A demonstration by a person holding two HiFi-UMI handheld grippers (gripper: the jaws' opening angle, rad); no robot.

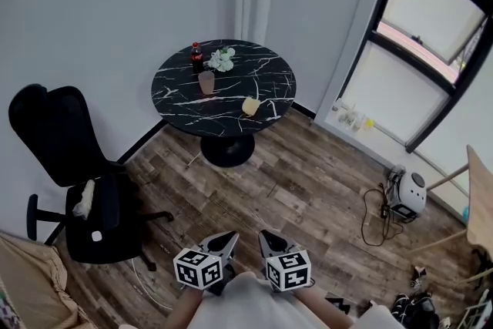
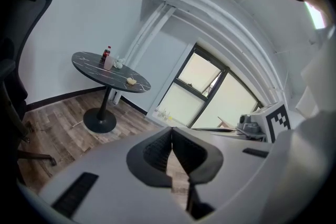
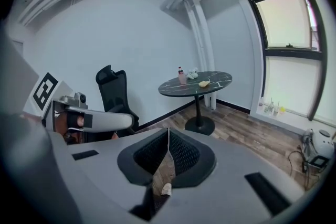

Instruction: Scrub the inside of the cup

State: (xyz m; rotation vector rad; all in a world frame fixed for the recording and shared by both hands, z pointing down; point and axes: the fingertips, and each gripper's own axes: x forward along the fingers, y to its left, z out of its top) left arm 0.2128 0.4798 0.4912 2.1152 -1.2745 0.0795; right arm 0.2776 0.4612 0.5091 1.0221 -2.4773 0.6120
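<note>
Pressed together and empty: left tongs [image 1: 224, 243], right tongs [image 1: 270, 240], both well apart from the cola bottle [image 1: 196, 57]. Pink cup [image 1: 206, 82] just beside that bottle on the tabletop [image 1: 231, 98]. Easy to topple either with a hasty reach.

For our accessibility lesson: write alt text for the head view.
A round black marbled table holds a translucent pink cup, a dark red-capped bottle and a yellow sponge. Nearer, the left gripper and right gripper, both shut, point toward it.
</note>
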